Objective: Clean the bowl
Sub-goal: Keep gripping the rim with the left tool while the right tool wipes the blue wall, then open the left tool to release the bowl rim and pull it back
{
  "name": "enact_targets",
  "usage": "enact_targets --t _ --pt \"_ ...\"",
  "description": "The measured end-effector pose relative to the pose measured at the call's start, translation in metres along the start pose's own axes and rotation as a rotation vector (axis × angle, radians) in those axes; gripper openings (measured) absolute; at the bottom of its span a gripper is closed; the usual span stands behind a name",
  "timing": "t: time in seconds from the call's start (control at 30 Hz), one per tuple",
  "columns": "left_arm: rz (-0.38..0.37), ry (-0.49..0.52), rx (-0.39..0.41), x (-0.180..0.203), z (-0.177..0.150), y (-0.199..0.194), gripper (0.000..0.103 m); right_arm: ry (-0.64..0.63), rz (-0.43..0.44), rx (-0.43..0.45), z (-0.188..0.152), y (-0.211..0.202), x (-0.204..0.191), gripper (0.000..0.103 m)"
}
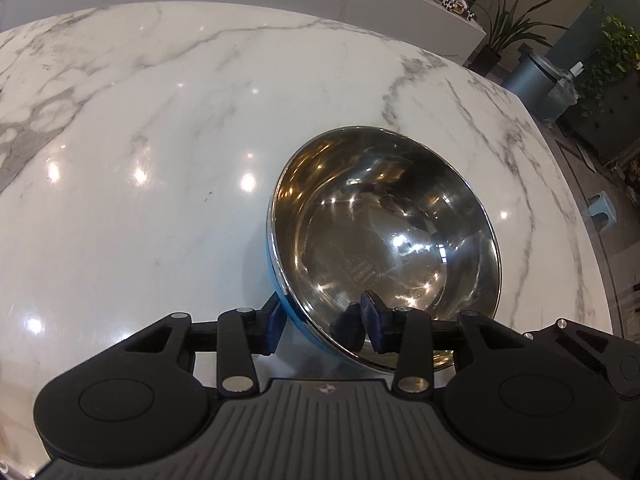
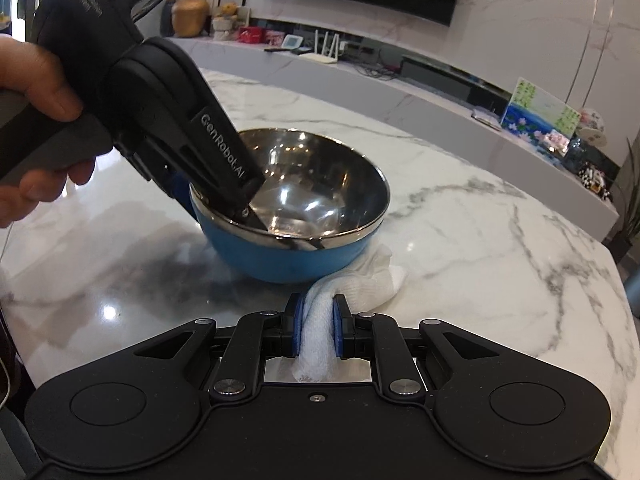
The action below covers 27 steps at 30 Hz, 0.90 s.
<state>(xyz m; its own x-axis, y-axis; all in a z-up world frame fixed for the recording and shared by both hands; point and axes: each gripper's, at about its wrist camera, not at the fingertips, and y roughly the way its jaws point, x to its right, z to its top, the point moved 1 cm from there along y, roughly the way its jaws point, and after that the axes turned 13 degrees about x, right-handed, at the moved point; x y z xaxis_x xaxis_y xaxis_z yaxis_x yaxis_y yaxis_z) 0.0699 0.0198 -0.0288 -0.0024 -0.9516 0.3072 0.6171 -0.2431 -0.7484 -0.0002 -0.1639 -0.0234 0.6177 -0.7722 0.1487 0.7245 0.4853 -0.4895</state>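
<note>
A bowl [image 1: 384,232] with a shiny steel inside and a blue outside [image 2: 296,256] rests on the white marble table [image 1: 160,200]. It looks empty. My left gripper [image 1: 320,320] straddles its near rim, one blue pad outside against the blue wall and the other inside. The jaws stand apart and I see no squeeze on the rim. The right wrist view shows that gripper [image 2: 224,210] reaching down into the bowl from the left, held by a hand [image 2: 32,120]. My right gripper [image 2: 318,320] is shut on a white cloth [image 2: 360,276] that trails to the bowl's foot.
The table's curved edge [image 1: 560,184] runs close on the bowl's right; past it are a grey bin [image 1: 532,76], potted plants [image 1: 504,28] and a small stool [image 1: 600,204]. A long white console [image 2: 440,92] with boxes and pictures stands behind the table.
</note>
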Motion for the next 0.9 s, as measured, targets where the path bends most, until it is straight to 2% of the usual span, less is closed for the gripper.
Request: enact_targets --t 0.1,0.2,0.43,0.53,0.9 --pt "-0.01 0.003 0.012 -0.001 0.002 -0.001 0.031 0.004 -0.016 0.003 0.0 0.0 0.003 0.013" --pt "-0.019 0.006 0.019 -0.001 0.003 0.0 0.029 0.016 -0.044 0.017 0.001 -0.001 0.008 0.013" --pt "-0.014 0.022 0.039 0.001 0.006 0.004 0.028 0.049 -0.14 0.136 0.011 -0.019 0.024 0.013" --pt "-0.017 0.046 0.051 0.004 0.006 0.005 0.027 0.05 -0.142 0.166 0.012 -0.023 0.027 0.013" --pt "-0.013 0.067 0.057 0.007 0.006 0.005 0.027 0.035 -0.107 0.101 0.008 -0.018 0.017 0.013"
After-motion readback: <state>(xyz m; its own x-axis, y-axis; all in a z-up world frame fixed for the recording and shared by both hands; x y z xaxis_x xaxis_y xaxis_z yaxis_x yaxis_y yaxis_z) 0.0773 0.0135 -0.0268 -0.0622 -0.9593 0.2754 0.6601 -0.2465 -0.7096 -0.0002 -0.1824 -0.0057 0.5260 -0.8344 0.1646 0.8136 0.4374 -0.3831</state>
